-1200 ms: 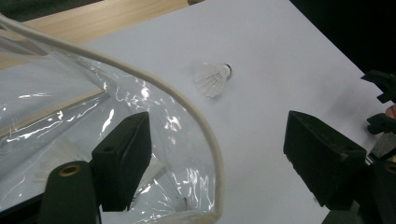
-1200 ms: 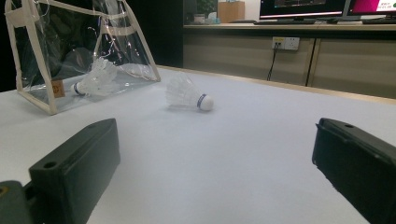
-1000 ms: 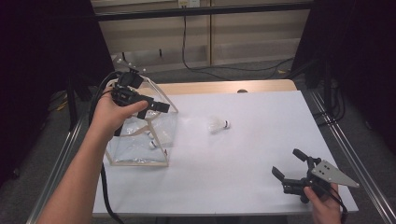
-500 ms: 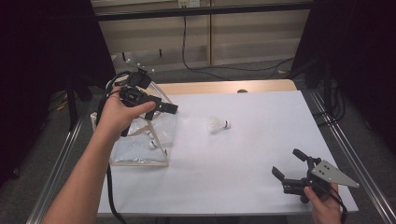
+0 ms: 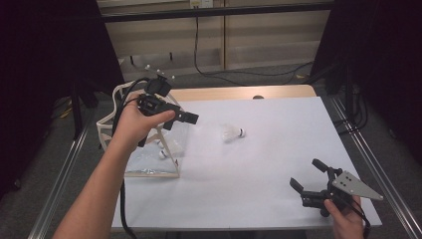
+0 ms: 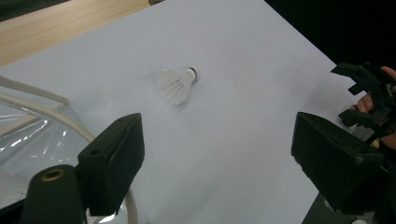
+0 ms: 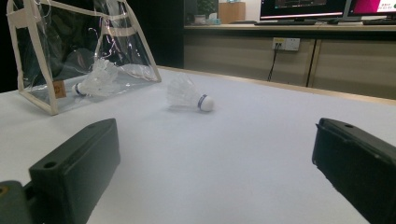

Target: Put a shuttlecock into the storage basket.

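The left gripper (image 5: pixel 191 118) has just been opening its jaws; they stand wide with nothing between them, above the edge of the clear bag (image 5: pixel 144 162). The right gripper (image 5: pixel 306 175) rests wide and empty near the table's (image 5: pixel 278 139) front corner. One shuttlecock (image 5: pixel 232 133) lies on its side mid-table, well apart from both; another shuttlecock (image 7: pixel 95 78) sits inside the bag. A careless pinch could crush the feathers, or nudge the cork so it rolls away.
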Tool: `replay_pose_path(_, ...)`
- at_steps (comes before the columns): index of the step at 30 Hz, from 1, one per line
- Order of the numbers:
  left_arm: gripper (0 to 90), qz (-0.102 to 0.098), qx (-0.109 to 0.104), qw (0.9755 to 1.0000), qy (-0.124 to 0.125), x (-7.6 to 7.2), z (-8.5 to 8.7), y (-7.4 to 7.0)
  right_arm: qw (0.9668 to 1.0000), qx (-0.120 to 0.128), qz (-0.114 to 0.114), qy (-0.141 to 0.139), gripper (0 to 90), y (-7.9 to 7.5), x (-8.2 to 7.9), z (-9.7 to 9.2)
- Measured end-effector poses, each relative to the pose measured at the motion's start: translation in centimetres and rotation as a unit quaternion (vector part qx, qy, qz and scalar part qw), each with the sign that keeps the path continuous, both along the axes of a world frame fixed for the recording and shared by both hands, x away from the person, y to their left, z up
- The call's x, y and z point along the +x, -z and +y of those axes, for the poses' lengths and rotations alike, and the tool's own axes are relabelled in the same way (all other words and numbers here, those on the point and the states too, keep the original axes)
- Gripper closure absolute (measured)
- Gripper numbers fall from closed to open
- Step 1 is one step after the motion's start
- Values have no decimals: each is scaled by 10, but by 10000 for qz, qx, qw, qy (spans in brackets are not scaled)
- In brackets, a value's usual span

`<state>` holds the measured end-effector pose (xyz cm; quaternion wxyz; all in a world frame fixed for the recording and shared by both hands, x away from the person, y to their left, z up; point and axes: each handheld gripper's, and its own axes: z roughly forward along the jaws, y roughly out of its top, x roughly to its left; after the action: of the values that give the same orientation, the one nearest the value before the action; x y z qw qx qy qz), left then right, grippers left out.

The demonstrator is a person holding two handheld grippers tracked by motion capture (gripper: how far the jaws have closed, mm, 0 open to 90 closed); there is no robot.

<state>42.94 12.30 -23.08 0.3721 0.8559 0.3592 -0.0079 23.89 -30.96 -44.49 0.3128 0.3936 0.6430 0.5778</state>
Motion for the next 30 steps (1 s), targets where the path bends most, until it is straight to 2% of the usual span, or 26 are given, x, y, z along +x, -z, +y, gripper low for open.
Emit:
replay_pose_path(10,135,-47,28,10000,33,-2,-9,8,10000,2,0,2,7,0,0,0)
replay_pose_path(12,130,-38,85,9999,94,-1,-11,10,10000,4,-4,-2,7,0,0,0)
replay_pose_path(14,124,-22,31,10000,16,-2,-13,13,10000,17,-9,-11,7,0,0,0)
replay_pose_path(19,108,-71,88,9999,19,-1,-17,18,10000,8,-9,-6,7,0,0,0)
replay_pose_path(24,105,-43,17,10000,-23,-2,-21,24,10000,5,-4,-7,7,0,0,0)
replay_pose_path(25,103,-55,88,9999,59,-2,-21,25,10000,3,-3,-5,7,0,0,0)
replay_pose_path(28,95,-47,133,9999,76,-2,-23,29,10000,4,-7,-15,7,0,0,0)
replay_pose_path(30,94,-50,38,10000,-6,-3,-26,33,10000,11,-6,-18,7,0,0,0)
